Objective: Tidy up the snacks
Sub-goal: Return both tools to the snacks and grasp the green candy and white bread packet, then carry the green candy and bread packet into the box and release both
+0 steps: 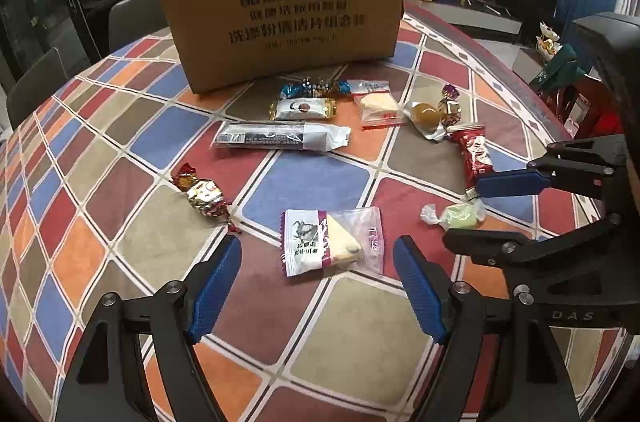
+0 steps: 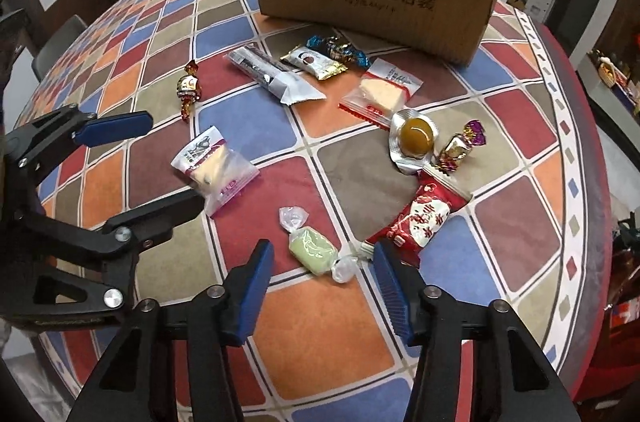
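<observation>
Ten wrapped snacks lie loose on the round table (image 1: 100, 182) with its checked cloth, all in front of a cardboard box (image 1: 280, 6) that stands at the far side. The left gripper (image 1: 318, 286) hangs low over the near part, jaws spread wide and holding nothing — between its blue pads lies a clear packet with a wedge of cake (image 1: 332, 240), its long axis running left to right, the printed end to the left. The right gripper (image 2: 322, 288) is likewise wide open and empty; a pale green twist-wrapped candy (image 2: 314, 250) lies just ahead of its fingertips, its long axis slanting from far left to near right. Just right of it a red packet (image 2: 416, 218) slants the other way, near end beside the right pad. Farther off, a long grey bar (image 1: 280, 135) lies left to right in the left wrist view, with a gold-ended packet (image 1: 304, 108) and a blue foil candy (image 1: 314, 88) beyond it near the box. A red-and-gold foil candy (image 1: 204, 196) sits apart on the left
</observation>
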A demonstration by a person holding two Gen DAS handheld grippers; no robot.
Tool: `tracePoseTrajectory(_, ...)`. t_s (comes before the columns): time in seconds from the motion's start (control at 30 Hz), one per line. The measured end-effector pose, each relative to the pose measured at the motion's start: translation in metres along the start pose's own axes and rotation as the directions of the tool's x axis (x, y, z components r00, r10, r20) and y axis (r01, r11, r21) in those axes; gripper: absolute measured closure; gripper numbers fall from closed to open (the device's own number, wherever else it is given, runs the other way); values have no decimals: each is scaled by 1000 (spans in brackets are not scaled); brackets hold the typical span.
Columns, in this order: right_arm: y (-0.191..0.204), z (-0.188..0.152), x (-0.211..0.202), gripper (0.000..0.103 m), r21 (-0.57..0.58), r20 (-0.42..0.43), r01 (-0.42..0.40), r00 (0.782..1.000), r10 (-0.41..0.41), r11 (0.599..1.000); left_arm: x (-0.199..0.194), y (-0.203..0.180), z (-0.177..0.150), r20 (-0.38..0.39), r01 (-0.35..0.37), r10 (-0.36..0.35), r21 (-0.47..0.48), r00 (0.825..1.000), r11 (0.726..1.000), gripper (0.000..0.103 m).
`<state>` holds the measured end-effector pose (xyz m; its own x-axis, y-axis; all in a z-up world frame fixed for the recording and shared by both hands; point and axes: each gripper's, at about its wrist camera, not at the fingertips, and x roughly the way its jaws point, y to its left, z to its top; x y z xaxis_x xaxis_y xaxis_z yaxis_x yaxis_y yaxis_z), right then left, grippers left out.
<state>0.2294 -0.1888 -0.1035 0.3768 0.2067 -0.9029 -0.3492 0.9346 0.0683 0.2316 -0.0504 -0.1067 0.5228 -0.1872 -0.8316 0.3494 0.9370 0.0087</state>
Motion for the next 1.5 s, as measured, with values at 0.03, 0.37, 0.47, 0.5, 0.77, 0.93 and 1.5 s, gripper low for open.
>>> tracePoseTrajectory(0.03,0,0,1,53,-3,1,2,1000,-2,1000,3,0,0,-5,-1,1,0,1000,1000,25)
tracePoseTrajectory(0.37,0,0,5,70,-2,14,7,1000,-7,1000,22,-3,-1,-42,12,-12,-13,999,1000,36)
tracePoseTrajectory(0.47,-5,0,5,78,33,27,-4,1000,3,999,21,-5,-1,-31,23,-24,-8,999,1000,45)
tracePoseTrajectory(0.5,-7,0,4,78,51,30,-14,999,13,999,21,-6,-1,-29,28,-28,-6,999,1000,50)
tracePoseTrajectory(0.77,-6,-5,2,78,97,62,-34,998,28,995,15,-7,-2,-4,62,-62,-20,998,998,69)
tracePoseTrajectory(0.93,-5,-7,-5,78,119,87,-45,996,35,992,3,-8,-2,24,68,-67,-27,997,997,70)
tracePoseTrajectory(1.5,-4,5,-87,78,152,325,-9,945,-41,988,-89,-10,33,270,18,-12,-20,963,1000,70)
